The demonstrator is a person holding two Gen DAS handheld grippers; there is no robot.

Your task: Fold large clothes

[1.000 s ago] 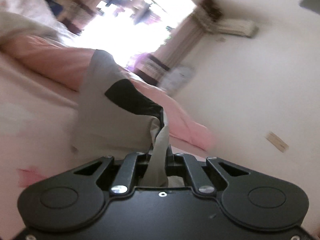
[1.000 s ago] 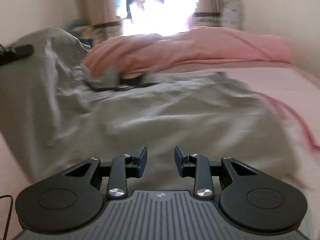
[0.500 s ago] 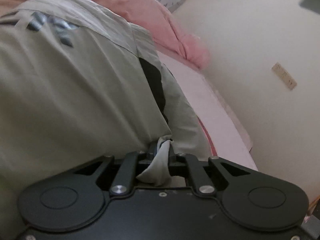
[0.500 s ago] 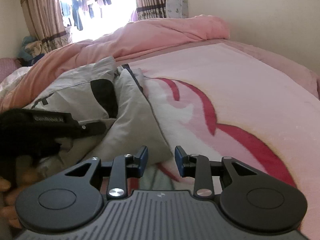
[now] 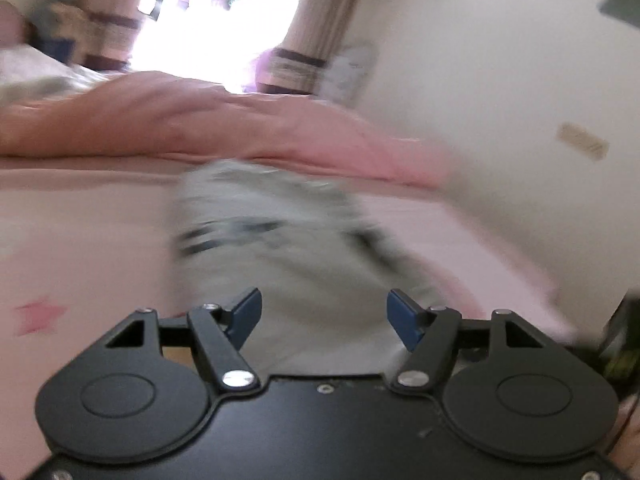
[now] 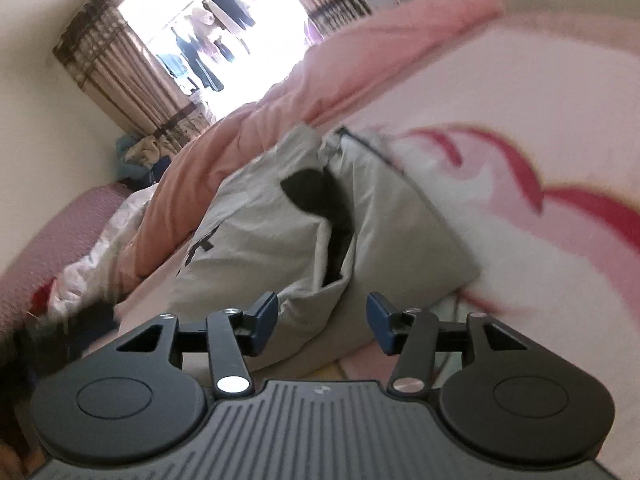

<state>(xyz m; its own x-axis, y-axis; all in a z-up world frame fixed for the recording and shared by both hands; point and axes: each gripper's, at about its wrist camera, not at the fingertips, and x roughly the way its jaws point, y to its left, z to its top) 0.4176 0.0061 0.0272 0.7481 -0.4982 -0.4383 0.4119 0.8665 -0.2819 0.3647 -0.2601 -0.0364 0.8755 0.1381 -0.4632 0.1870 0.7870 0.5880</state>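
Two folds at least look done: the grey fabric garment with black patches (image 6: 320, 232) lies doubled on the pink printed bedsheet (image 6: 540, 272), released, left gripper (image 5: 324, 314) and right gripper (image 6: 322, 320) both opening and empty, final tidying likely remaining.

Motion blur smears the grey garment (image 5: 280, 232) in the left wrist view.

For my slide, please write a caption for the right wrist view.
Right gripper, jaws opening and empty, faces the folded grey garment on the pink bed sheet.
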